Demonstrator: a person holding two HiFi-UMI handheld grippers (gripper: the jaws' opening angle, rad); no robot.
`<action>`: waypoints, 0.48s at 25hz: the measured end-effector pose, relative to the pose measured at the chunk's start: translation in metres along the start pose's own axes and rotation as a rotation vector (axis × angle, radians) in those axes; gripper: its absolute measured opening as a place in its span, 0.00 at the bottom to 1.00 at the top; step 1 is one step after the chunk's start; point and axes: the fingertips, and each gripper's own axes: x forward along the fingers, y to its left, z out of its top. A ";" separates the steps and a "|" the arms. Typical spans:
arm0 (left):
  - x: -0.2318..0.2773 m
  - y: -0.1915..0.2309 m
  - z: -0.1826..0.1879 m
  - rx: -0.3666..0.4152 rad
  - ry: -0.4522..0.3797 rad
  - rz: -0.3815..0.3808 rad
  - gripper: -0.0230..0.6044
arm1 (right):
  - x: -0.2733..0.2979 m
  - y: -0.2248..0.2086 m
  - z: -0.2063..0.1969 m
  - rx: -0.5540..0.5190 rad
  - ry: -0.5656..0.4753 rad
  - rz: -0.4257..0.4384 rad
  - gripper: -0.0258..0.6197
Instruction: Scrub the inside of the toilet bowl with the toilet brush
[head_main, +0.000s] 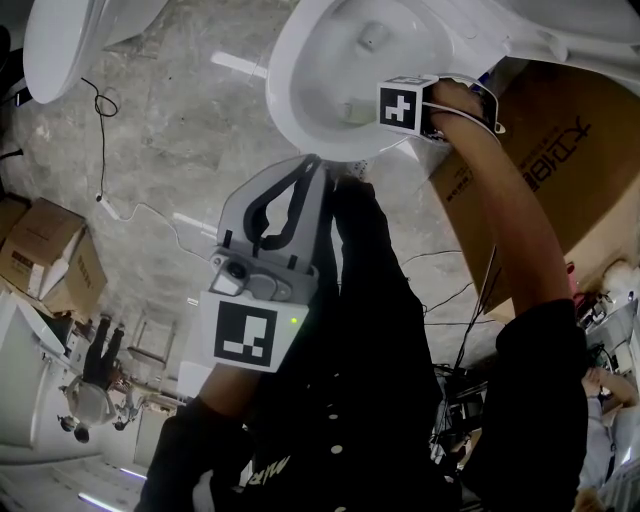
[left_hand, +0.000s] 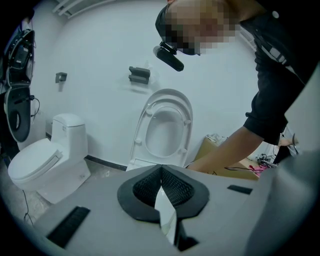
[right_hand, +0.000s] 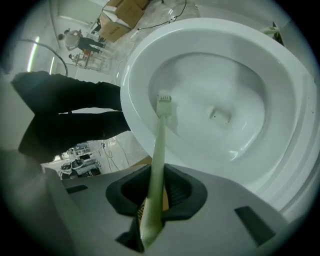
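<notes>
1. Far left: a second toilet (left_hand: 45, 160), lid down, tank against the white wall, well apart from the bowl in use. On the marbled floor near it, a thin cable (head_main: 100, 130) and stacked cardboard boxes (head_main: 45, 255).
2. Next over: the left gripper (head_main: 314, 165), low in front of dark trousers (head_main: 370, 330), tips aimed toward the bowl's near rim. Tongs pressed together tip to tip, nothing between them.
3. Centre: the white toilet bowl (right_hand: 280, 115), with its seat (left_hand: 186, 107) raised upright against the wall. Near rim and trousers crowding the close side.
4. In the right gripper (right_hand: 159, 175): the toilet brush (right_hand: 159, 140), pale green handle clamped between the tongs.
   - Long axis straight ahead from the jaws, crossing over the near rim and down into the bowl.
   - Head pointing away from the gripper, at the inner wall on the near-left side, just under the rim. Contact with the wall not certain.
5. Inside the bowl: only the brush head and, well apart from it, the drain opening (right_hand: 220, 116) at the bottom. Water or dry: cannot tell.
6. Right: the right hand (head_main: 455, 100) behind its marker cube (head_main: 404, 103), forearm reaching in from that side. Just beside the bowl, a large brown cardboard box (head_main: 560, 150); cables on the floor below it.
</notes>
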 end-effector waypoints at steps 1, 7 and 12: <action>0.000 0.000 0.000 -0.002 0.001 0.000 0.08 | -0.001 0.002 0.004 -0.005 -0.011 0.011 0.17; 0.001 0.001 -0.003 -0.002 0.005 0.008 0.08 | -0.002 0.011 0.015 0.032 -0.049 0.044 0.17; 0.002 0.001 -0.004 -0.014 0.007 0.000 0.08 | 0.001 0.026 0.045 0.109 -0.204 0.123 0.17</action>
